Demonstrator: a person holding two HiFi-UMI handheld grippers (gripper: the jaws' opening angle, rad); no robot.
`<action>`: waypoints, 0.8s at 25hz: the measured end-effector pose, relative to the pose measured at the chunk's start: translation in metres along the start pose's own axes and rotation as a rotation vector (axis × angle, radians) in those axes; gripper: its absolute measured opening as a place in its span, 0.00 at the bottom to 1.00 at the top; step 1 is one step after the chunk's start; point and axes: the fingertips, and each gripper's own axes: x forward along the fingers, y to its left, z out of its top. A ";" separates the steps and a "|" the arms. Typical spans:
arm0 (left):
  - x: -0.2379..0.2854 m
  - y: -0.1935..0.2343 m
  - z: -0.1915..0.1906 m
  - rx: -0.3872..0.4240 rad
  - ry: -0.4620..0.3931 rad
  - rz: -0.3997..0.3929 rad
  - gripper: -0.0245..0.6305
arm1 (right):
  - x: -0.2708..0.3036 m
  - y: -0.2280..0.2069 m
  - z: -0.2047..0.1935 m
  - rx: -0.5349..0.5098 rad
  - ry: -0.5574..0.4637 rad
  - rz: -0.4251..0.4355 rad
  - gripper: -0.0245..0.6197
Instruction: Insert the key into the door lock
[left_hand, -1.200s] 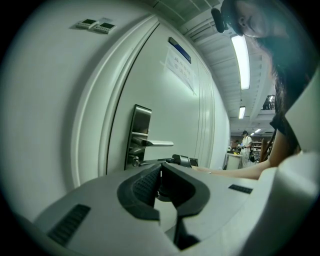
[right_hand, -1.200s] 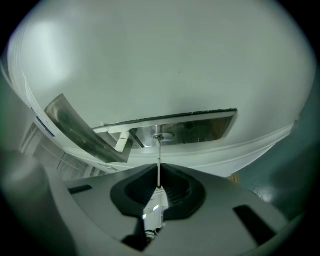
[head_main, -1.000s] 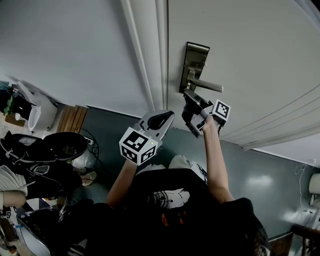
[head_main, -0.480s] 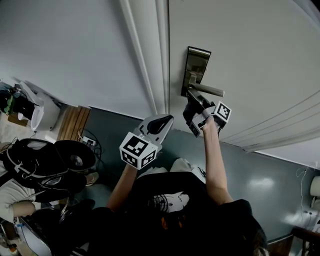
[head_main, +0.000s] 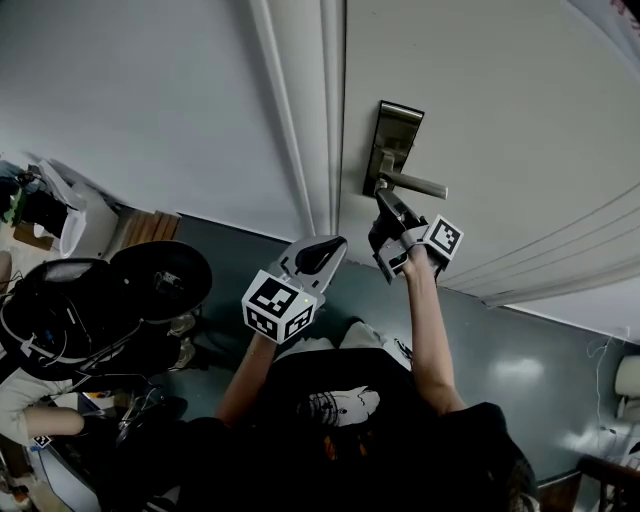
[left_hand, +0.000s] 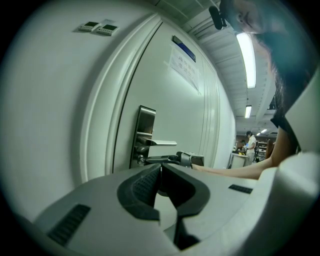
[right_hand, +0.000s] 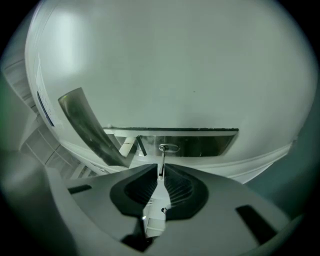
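White door (head_main: 500, 120) fills most of the head view, with dark floor (head_main: 520, 340) below it. The brushed-metal lock plate (head_main: 397, 135) and lever handle (head_main: 415, 184) sit near the door's edge. Right gripper (head_main: 388, 208) is the one up at the lock, just under the lever, jaws pinching the key (right_hand: 161, 162). From its own view the blade sticks straight out along the jaws, long axis aimed at the keyhole (right_hand: 169, 148) dead ahead. The tip is right at the slot, but I can't tell if it's actually inside. It looks a hair toward the slot's left end, so I'd guess a tiny nudge, then a straight push along the blade. Left gripper (head_main: 322, 248) hangs lower, well off the lock, jaws pressed together on nothing.
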 end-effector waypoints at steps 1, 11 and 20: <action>-0.003 0.000 0.002 -0.002 -0.001 0.003 0.06 | -0.003 0.001 -0.003 -0.007 0.002 -0.008 0.09; -0.025 -0.002 0.000 -0.021 0.009 0.012 0.06 | -0.035 0.015 -0.038 -0.122 0.035 -0.073 0.09; -0.072 -0.024 -0.011 -0.029 0.017 -0.035 0.06 | -0.080 0.045 -0.100 -0.177 0.017 -0.074 0.08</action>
